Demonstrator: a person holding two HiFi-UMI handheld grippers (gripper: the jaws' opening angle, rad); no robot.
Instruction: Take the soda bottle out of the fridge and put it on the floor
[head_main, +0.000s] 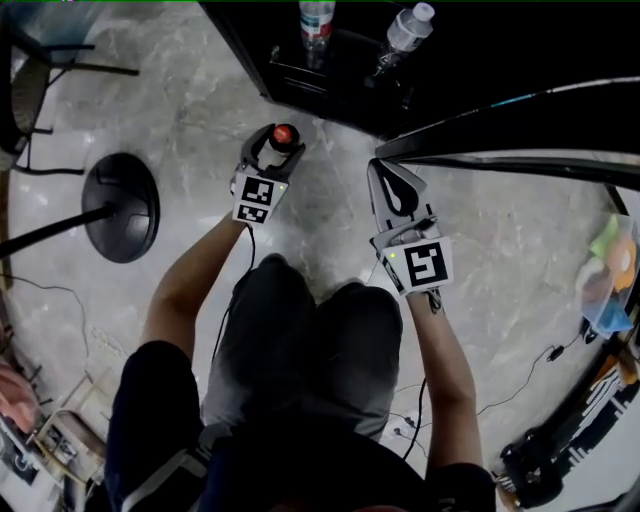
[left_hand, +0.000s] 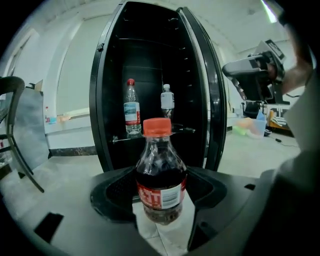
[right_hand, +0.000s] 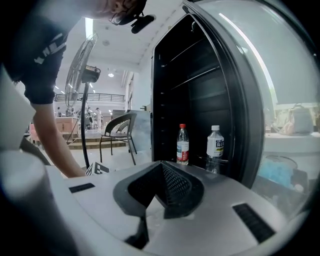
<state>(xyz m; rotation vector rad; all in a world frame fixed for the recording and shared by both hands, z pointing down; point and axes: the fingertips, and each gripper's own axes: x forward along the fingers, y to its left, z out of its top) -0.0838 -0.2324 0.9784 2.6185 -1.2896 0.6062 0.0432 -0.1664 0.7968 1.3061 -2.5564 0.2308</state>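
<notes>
My left gripper is shut on the soda bottle, a small dark-cola bottle with a red cap and red label. In the left gripper view the bottle stands upright between the jaws of that gripper, with pale floor tile under its base. Whether it touches the floor I cannot tell. The open black fridge is just ahead. My right gripper is shut with nothing in it, beside the fridge door. Its jaws meet at a point in the right gripper view.
Two water bottles stand on a low fridge shelf, also seen as bottles. A fan base and a chair are on the left. A plastic container is on the right.
</notes>
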